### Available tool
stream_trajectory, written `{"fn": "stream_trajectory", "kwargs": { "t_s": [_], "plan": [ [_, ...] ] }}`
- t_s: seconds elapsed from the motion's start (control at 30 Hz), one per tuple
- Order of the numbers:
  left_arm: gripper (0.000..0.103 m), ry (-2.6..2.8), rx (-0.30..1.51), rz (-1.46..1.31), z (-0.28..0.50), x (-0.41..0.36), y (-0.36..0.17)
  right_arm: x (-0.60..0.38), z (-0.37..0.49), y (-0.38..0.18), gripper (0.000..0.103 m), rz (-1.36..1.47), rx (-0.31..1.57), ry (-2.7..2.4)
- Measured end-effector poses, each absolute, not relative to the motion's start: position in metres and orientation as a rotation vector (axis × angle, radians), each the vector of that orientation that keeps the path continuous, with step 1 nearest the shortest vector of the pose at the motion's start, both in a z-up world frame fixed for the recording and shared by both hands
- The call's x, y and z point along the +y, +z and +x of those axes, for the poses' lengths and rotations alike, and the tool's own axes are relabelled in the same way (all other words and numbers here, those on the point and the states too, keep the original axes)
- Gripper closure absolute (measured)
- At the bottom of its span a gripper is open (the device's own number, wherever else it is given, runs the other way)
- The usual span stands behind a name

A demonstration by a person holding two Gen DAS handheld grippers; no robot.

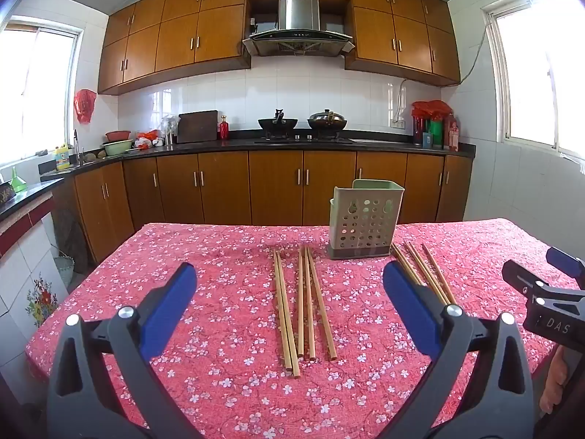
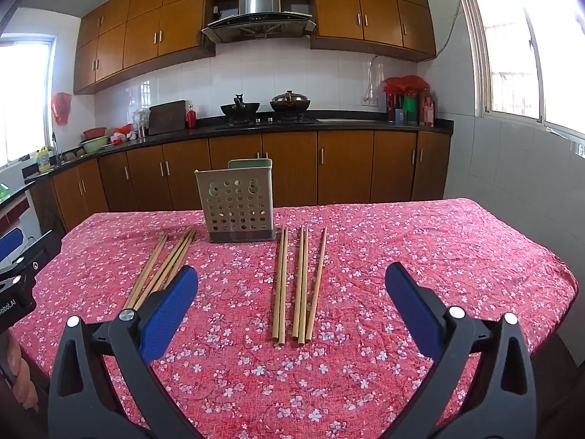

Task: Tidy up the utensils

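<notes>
A pale green perforated utensil holder (image 1: 362,225) (image 2: 237,210) stands upright at the far middle of the table. Two groups of wooden chopsticks lie flat in front of it. One group (image 1: 303,303) (image 2: 161,267) lies ahead of my left gripper (image 1: 289,274), whose blue pads stand wide open and hold nothing. The other group (image 1: 426,274) (image 2: 296,285) lies ahead of my right gripper (image 2: 290,274), which is open too, with nothing between its fingers. Both grippers hover above the near part of the table, short of the chopsticks. The right gripper's body shows at the left wrist view's right edge.
A pink floral cloth covers the table (image 1: 219,366) (image 2: 438,274). Behind it run wooden kitchen cabinets and a dark counter (image 1: 292,144) with two woks, a cutting board and bottles. A hand (image 2: 22,373) holds the left gripper's body at the lower left of the right wrist view.
</notes>
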State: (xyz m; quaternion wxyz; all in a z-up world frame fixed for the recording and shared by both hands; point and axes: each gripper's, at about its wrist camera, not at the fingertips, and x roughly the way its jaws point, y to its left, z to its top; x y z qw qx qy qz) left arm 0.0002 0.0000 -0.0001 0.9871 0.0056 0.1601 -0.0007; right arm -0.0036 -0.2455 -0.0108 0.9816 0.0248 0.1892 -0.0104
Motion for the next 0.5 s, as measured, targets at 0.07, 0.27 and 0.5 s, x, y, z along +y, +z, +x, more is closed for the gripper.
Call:
{"fn": "stream_trajectory", "kwargs": {
  "t_s": [0.07, 0.27, 0.5],
  "plan": [
    [0.004, -0.001, 0.323, 0.011, 0.0005, 0.0002, -0.0001, -0.2456, -0.0036, -0.0107, 0.002, 0.050, 0.382, -0.021],
    [0.004, -0.001, 0.320, 0.011, -0.0001, 0.0000, 0.0002, -0.2459, -0.0039, -0.0105, 0.002, 0.051, 0.382, -0.021],
    [0.004, 0.001, 0.316, 0.012, -0.0016, -0.0003, 0.0017, -0.2459, -0.0043, -0.0104, 0.002, 0.053, 0.381, -0.021]
  ]
}}
